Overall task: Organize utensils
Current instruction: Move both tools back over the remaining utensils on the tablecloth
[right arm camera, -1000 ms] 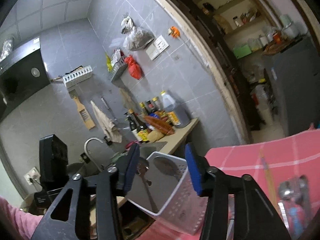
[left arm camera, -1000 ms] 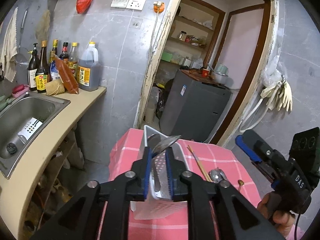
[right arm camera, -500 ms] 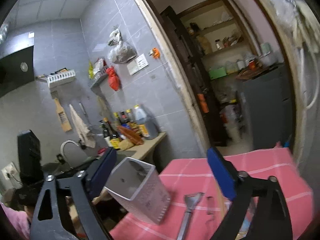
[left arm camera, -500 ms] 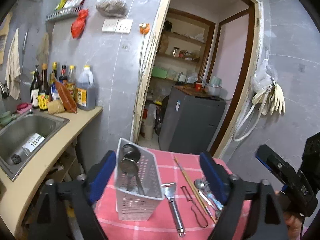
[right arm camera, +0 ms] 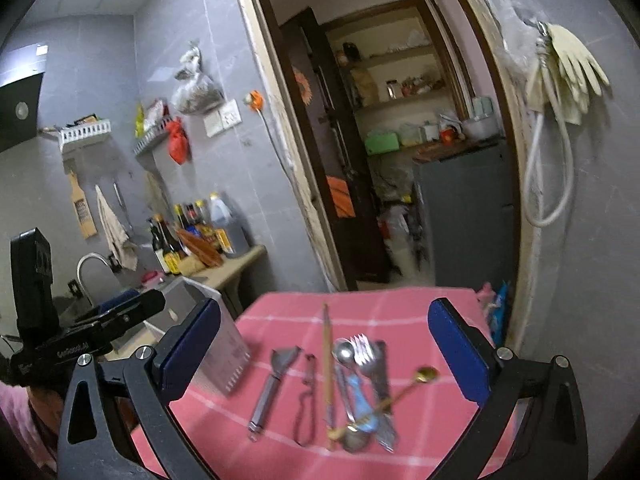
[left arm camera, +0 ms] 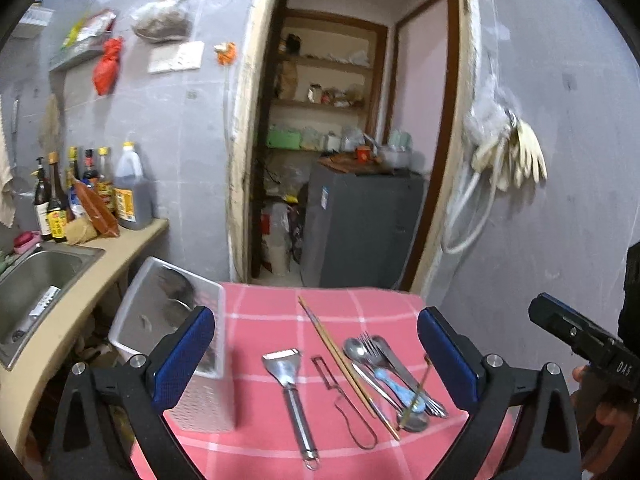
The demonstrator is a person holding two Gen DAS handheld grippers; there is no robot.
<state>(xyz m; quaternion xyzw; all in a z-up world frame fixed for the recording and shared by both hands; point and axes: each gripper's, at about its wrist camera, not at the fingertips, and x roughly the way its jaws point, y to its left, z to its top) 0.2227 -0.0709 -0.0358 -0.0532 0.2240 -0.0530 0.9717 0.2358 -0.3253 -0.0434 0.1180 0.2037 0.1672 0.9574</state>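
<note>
Both grippers, left gripper (left arm camera: 316,354) and right gripper (right arm camera: 324,346), have just spread their jaws wide, nothing between them. Cutlery pile (left arm camera: 390,380) lies lower centre; white utensil basket (left arm camera: 176,344), lower left, apparently already holds ladles. Best grip one handle squarely.

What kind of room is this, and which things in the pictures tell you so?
Most likely a small home kitchen. A steel sink is set into a counter, sauce and oil bottles stand beside it against the tiled wall, and cooking utensils lie on a pink checked tablecloth.
</note>
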